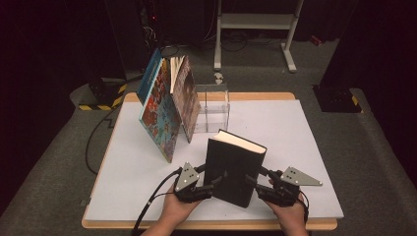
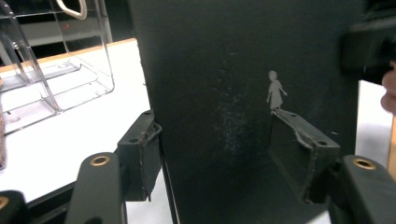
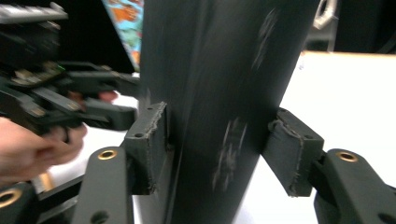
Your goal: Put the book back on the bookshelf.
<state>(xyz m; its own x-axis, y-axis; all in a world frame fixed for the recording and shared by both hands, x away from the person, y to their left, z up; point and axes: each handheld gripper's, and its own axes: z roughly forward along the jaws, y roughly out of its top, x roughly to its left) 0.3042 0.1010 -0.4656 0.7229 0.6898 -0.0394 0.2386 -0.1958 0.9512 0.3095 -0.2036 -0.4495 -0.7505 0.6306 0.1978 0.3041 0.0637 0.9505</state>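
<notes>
- Black hardcover book (image 1: 235, 167): stands upright on the near middle of the white table (image 1: 305, 147), page block on top, tilted slightly; a small pale figure of a girl is printed on its cover in the left gripper view.
- Left gripper (image 1: 212, 183): its jaws straddle the book's left edge. In the left gripper view one pad lies against the cover; the other seems to meet the opposite face, but whether it presses cannot be told.
- Right gripper (image 1: 252, 182): jaws set at middling width on the book's right edge; in the right gripper view both pads bear on the two covers, so the book is held.
- Clear acrylic stand (image 1: 212, 108): behind the book, well apart from it, with nothing in its slots.
- Two picture books (image 1: 167, 105): lean against each other like a tent, just beside the stand on its left.
- Risk, judged: with a firm grip likely on one side only, the book could pivot about the right pads and topple, or slip if the cover is smooth.
- Risk, judged: a carry toward the stand passes near the leaning books; a brush with a corner could knock them flat.
</notes>
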